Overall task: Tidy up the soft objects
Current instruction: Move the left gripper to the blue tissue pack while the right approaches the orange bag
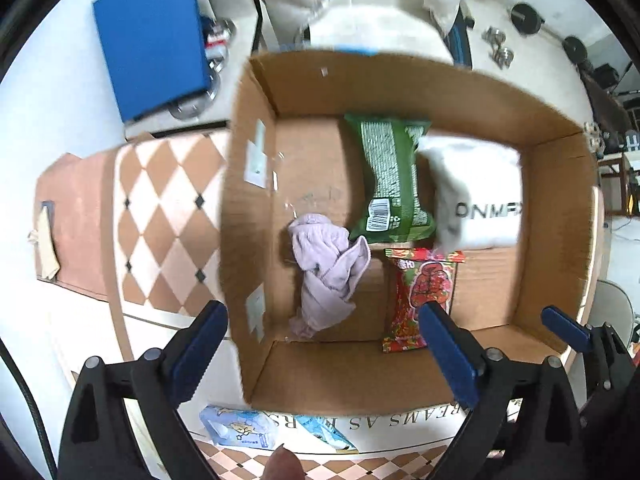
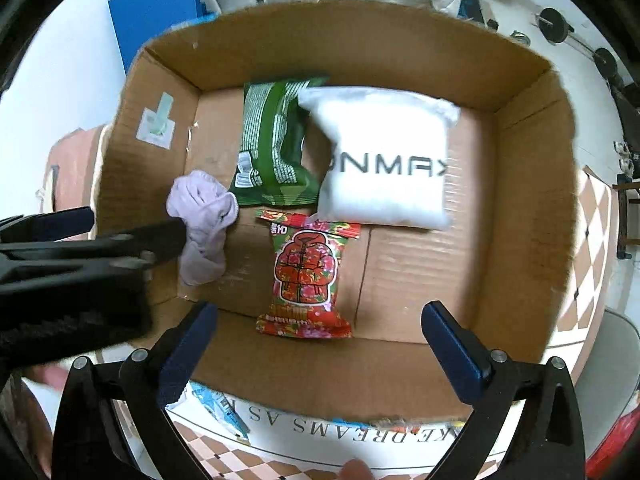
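Observation:
An open cardboard box (image 1: pixel 256 184) (image 2: pixel 520 200) lies below both grippers. On its floor lie a green snack packet (image 1: pixel 394 184) (image 2: pixel 276 140), a white padded bag with black letters (image 1: pixel 476 192) (image 2: pixel 384 160), a red flowered packet (image 1: pixel 424 284) (image 2: pixel 306 268) and a crumpled lilac cloth (image 1: pixel 328 268) (image 2: pixel 204 216). My left gripper (image 1: pixel 320 316) hangs open above the cloth and the red packet, holding nothing. My right gripper (image 2: pixel 319 312) is open above the red packet, also holding nothing. In the right wrist view the left gripper (image 2: pixel 120 228) reaches over the box's left wall beside the cloth.
The box stands on a cloth with orange and white diamonds (image 1: pixel 168 220). A light blue tissue packet (image 1: pixel 240 428) (image 2: pixel 224 408) lies by the box's near wall. A blue board (image 1: pixel 152 36) and white cushions (image 1: pixel 360 0) are behind the box. Dumbbells (image 2: pixel 556 20) lie on the floor.

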Available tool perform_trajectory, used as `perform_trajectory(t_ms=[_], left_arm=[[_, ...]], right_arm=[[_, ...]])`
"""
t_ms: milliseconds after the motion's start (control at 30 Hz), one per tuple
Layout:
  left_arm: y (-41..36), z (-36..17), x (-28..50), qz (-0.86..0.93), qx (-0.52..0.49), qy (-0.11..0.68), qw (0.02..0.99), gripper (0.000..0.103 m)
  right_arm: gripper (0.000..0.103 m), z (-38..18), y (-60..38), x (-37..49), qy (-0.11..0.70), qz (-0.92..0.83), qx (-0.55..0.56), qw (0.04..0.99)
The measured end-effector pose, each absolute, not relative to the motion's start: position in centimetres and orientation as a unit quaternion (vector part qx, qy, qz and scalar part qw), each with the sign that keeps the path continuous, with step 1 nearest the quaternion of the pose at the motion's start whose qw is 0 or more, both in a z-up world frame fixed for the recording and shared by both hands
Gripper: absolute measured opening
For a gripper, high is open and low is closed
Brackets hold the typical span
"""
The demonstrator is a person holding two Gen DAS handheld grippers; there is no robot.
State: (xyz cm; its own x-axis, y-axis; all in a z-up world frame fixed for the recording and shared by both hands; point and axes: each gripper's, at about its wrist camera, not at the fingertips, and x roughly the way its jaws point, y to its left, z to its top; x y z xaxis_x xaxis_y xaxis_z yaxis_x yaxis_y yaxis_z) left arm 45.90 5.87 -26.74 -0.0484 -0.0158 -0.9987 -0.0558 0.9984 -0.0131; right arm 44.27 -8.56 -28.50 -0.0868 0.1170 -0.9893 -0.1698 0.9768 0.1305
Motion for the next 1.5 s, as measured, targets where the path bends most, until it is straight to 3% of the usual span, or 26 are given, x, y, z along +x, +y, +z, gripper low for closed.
perform_trajectory(t_ms=[333, 433, 633, 900, 1167, 1400, 1500], left_arm=[[9.4, -23.6, 36.5, 0.057, -0.085, 0.691, 0.716, 0.098], [13.0, -26.6, 31.9, 0.095, -0.165, 0.710, 0.678, 0.098], [20.8, -35.8, 24.7, 0.146, -0.437, 0.708, 0.535, 0.098], [23.6, -43.1, 22.2, 0.212, -0.525, 0.701, 0.434, 0.098], [22.8, -45.4, 24.5, 0.253, -0.450, 0.737, 0.437, 0.098], [16.3, -43.0, 29.2, 0.200, -0.155, 0.781, 0.570, 0.097], [13.8, -42.7, 29.4, 0.181, -0.078, 0.782, 0.591, 0.097]], right_arm=[[0.103, -21.9, -13.5, 38.6, 0.662, 0.107, -0.005, 0.742], [0.103, -21.1, -16.4, 35.2, 0.659, 0.101, 0.021, 0.745], [0.103, -24.2, -20.0, 28.7, 0.689, 0.085, 0.054, 0.717], [0.103, -29.4, -21.1, 24.4, 0.720, 0.063, 0.098, 0.684], [0.103, -31.2, -19.7, 24.4, 0.713, 0.050, 0.096, 0.693], [0.103, -33.2, -21.8, 25.7, 0.710, 0.005, 0.136, 0.691], [0.103, -34.4, -23.4, 26.6, 0.710, -0.016, 0.180, 0.681]])
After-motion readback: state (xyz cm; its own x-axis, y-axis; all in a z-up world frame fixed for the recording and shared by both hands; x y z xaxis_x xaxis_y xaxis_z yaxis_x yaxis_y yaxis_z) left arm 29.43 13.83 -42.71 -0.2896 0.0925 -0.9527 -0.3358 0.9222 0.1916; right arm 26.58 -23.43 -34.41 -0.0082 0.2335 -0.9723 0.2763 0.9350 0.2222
